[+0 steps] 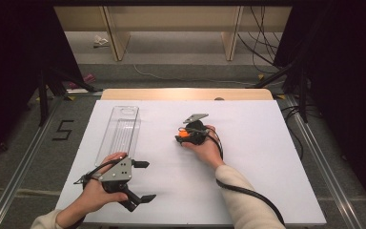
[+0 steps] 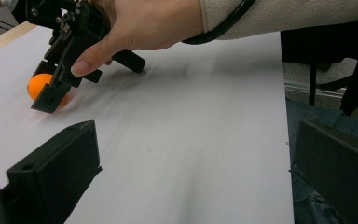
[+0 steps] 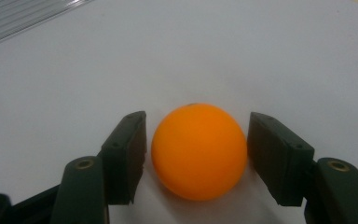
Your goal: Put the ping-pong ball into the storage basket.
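My right gripper (image 3: 196, 154) sat low on the white table (image 1: 267, 157), near its middle, with the orange ball (image 3: 198, 150) resting on the sheet between its jaws. The jaws stood partly closed around the ball, a thin gap showing on each side, so the pads were not pressing yet and nothing was held. In the left gripper view the same ball (image 2: 41, 86) peeked out behind the right gripper's near jaw, touching the table. To do the grasp well, I judged I should keep the hand low and level, close evenly so both pads meet the ball at its widest part, and go gently, since a round light ball could squirt forward if one pad hit first. My left gripper (image 1: 138, 183) rested near the front left edge, jaws wide apart and empty, just below the clear tray (image 1: 120, 129), which lay empty at the left of the sheet. Writing: a "5" (image 1: 64, 130) marked on the floor left of the table; no brands or labels readable on the ball or tray.
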A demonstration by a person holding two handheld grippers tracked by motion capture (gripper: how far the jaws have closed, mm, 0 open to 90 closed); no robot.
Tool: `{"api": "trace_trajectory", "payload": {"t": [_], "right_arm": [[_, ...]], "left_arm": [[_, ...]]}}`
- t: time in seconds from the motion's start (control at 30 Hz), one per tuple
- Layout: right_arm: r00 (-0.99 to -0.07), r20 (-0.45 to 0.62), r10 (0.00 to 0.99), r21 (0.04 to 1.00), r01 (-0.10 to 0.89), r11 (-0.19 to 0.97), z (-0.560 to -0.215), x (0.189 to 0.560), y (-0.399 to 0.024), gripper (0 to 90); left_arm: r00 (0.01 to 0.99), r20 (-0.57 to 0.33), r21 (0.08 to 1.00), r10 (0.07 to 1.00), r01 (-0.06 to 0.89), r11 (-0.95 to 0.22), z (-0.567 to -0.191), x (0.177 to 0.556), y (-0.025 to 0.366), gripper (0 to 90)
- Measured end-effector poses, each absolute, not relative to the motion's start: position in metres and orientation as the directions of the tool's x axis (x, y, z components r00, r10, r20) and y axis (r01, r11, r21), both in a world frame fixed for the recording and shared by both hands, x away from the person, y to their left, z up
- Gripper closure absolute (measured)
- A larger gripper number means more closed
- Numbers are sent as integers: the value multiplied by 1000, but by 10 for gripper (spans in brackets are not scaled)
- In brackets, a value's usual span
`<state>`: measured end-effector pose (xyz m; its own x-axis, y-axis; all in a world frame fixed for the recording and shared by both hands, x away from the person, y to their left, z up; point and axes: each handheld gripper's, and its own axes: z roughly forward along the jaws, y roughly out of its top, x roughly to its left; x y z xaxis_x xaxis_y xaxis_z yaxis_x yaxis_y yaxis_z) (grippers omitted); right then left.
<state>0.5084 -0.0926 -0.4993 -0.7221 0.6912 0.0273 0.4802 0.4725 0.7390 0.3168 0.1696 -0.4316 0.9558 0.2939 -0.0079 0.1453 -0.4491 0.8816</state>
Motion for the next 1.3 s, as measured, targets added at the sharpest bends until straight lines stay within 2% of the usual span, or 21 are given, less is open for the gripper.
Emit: {"api": "trace_trajectory", "payload": {"t": [0.63,1.3], "right_arm": [[-722,23,691,741,477,473,-499,509,-95,510],[-723,24,691,750,470,466,-495,506,-98,514]], "left_arm": [[957,-8,881,292,145,-450,-432,317,169,7],[956,-8,882,292,145,-449,-432,316,170,7]]}}
